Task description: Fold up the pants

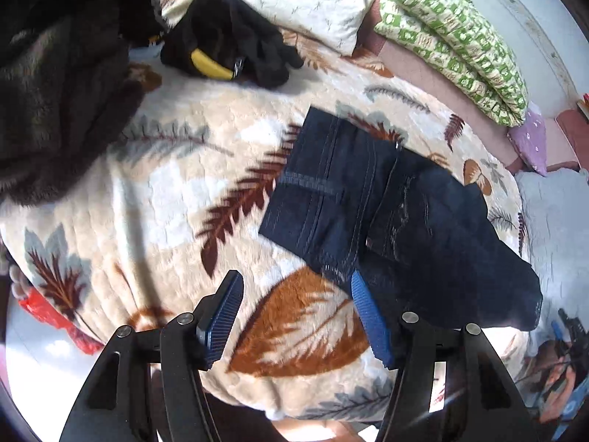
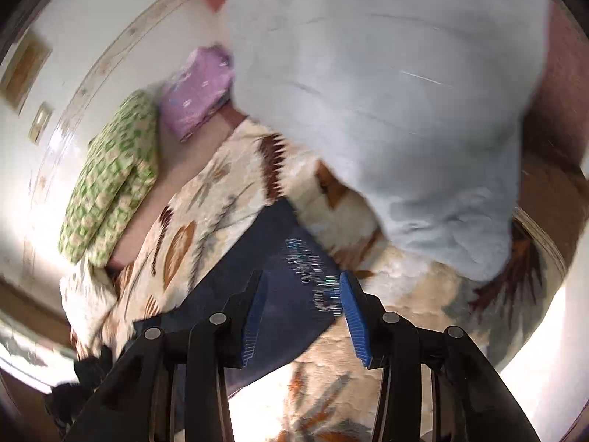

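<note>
Dark blue jeans [image 1: 368, 199] lie folded into a compact stack on a cream blanket with a leaf print [image 1: 165, 191]. My left gripper [image 1: 294, 287] is open and empty, hovering over the blanket at the stack's near left corner. In the right wrist view, which is blurred, the jeans [image 2: 279, 276] lie under and between my right gripper's fingers. My right gripper [image 2: 302, 291] is open just above the denim and holds nothing.
A black garment with a yellow band [image 1: 224, 37] and a dark fleece [image 1: 55, 84] lie at the left. A white pillow [image 1: 305, 3], green patterned bedding [image 1: 456, 44] and a purple pillow [image 1: 532, 138] line the far side. A pale blue blanket [image 2: 386, 110] lies beside the jeans.
</note>
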The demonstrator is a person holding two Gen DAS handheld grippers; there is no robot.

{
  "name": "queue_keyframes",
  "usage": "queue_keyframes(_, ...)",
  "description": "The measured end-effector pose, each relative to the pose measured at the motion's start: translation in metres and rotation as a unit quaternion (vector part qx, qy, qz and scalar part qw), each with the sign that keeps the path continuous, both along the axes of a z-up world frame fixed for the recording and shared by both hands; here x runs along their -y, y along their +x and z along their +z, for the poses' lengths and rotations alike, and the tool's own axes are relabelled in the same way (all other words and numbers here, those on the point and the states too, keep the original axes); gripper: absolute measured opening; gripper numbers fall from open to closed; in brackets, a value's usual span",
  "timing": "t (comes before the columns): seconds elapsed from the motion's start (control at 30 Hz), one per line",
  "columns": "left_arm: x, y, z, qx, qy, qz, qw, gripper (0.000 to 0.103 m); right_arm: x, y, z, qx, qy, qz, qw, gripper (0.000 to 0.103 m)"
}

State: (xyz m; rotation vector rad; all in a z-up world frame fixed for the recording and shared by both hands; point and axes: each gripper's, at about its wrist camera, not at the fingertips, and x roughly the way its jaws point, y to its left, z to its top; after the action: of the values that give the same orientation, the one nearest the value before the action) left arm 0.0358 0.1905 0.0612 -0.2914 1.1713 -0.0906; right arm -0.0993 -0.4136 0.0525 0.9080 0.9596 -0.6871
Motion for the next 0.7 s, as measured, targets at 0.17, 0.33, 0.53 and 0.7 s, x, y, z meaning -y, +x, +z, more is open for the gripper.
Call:
queue_keyframes(0.17, 0.008, 0.082, 0.02, 0.017, 0.033, -0.042, 0.9984, 0.082, -0.064, 0.146, -0.024, 0.044, 0.08, 0.224, 0.97, 0.053)
queue_keyframes(0.33, 0.008, 0.163, -0.019, -0.084, -0.014, -0.069, 0.994, 0.081, -0.137, 0.267, -0.08, 0.013, 0.11, 0.345, 0.932, 0.053)
queue_keyframes(0.53, 0.004, 0.198, -0.041, -0.112, -0.023, -0.106, 0.9878, 0.081, -0.171, 0.326, -0.128, -0.042, 0.125, 0.4, 0.907, 0.058)
queue_keyframes(0.7, 0.012, 0.215, -0.077, -0.125, -0.067, -0.125, 0.982, 0.082, -0.18, 0.346, -0.151, -0.072, 0.127, 0.423, 0.894, 0.062)
